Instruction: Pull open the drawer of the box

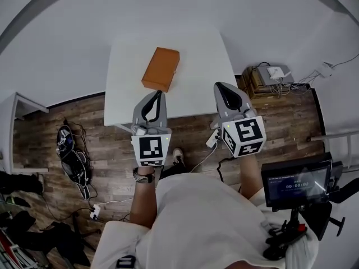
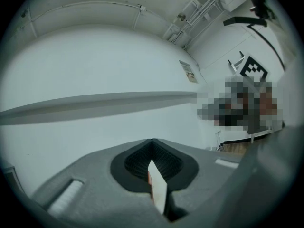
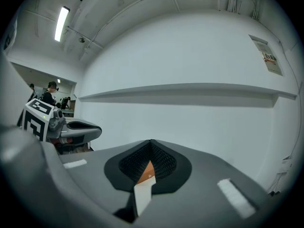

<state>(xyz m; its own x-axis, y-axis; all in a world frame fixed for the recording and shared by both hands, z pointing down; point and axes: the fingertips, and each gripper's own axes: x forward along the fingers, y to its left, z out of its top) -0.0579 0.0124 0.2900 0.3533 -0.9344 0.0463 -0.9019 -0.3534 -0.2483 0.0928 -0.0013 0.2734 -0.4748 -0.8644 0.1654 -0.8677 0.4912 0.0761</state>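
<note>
Head view, upper middle of the frame: the box (image 1: 161,68), an orange-brown oblong, lies slantwise on the white table (image 1: 196,66) with its drawer apparently shut. No gap shows along its sides, and I cannot make out which end carries the pull.

Just below it in the picture, the left gripper (image 1: 159,92) hangs over the table's near edge, its tip near the box's lower corner but apart from it. The right gripper (image 1: 217,85) hangs further right, well clear of the box.

In the left gripper view, the left gripper (image 2: 152,140) has its tips pressed together on nothing. In the right gripper view, the right gripper (image 3: 151,141) is likewise closed and empty, with a sliver of the box (image 3: 146,169) showing low down behind its jaws.

By my reading the task is at the approach, with nothing yet touched. The next move calls for finding the drawer end, spreading one gripper's jaws to take the pull, and steadying the box's shell with the other gripper so that the light box does not slide along.
</note>
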